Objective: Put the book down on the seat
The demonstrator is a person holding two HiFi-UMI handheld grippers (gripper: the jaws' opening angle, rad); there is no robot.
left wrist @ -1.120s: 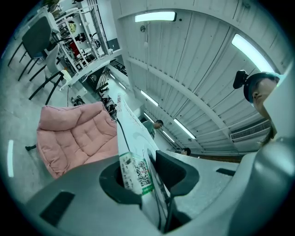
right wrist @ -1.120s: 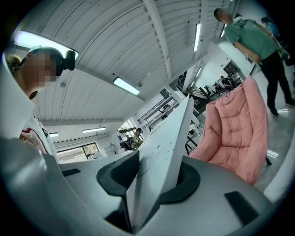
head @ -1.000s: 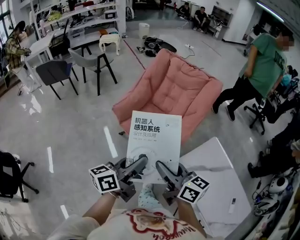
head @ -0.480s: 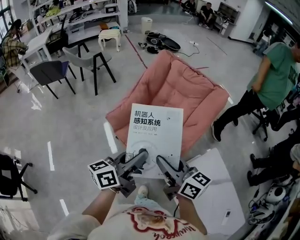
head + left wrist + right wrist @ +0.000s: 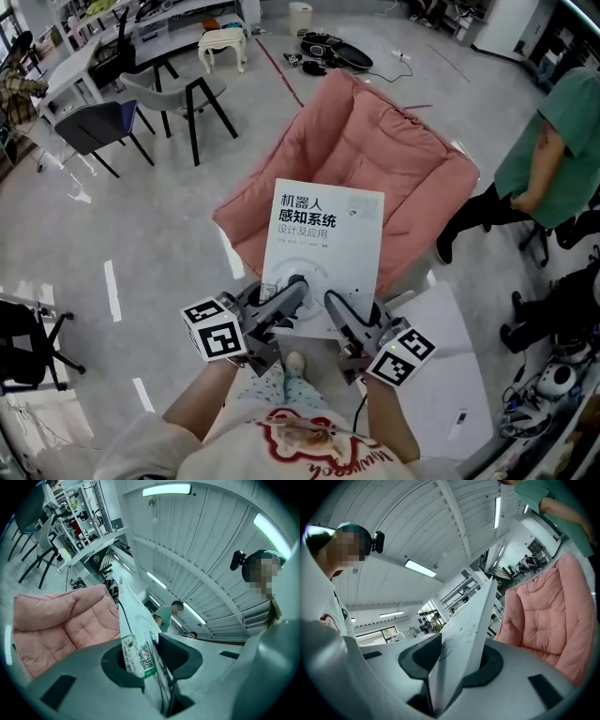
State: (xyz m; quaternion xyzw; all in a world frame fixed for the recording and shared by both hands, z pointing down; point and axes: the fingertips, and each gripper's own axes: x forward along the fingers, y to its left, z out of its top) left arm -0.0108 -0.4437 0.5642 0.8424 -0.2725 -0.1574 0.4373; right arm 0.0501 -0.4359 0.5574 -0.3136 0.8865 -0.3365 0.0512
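Currently the task is part done. The book (image 5: 323, 253) is held in the air, cover up toward the head camera, and its far edge appears to lie over the near edge of the pink seat (image 5: 375, 159). It does not touch the cushion. Judgement: the carry is close to complete, while lowering the book onto the cushion and releasing it are not yet done.

Left gripper (image 5: 292, 289): jaws partly closed and clamped on the left part of the book's near edge. The left gripper view shows both pads pressing the book's faces, with nothing else between them.

Right gripper (image 5: 335, 302): same condition, jaws narrowed onto the right part of the near edge. The right gripper view shows the book standing edge-on between the pads.

Writing noted:
- The cover title runs in three lines: 机器人, 感知系统, 设计及应用. A line of smaller print below it is too small to read.
- A sticker (image 5: 138, 656) with a QR code and a green strip sits on the book's underside beside the left jaw. Its print is not legible.
- The marker cubes (image 5: 214, 330) carry black-and-white squares only, with no text.

A person (image 5: 548, 122) in a green top stands just beside the seat's right side
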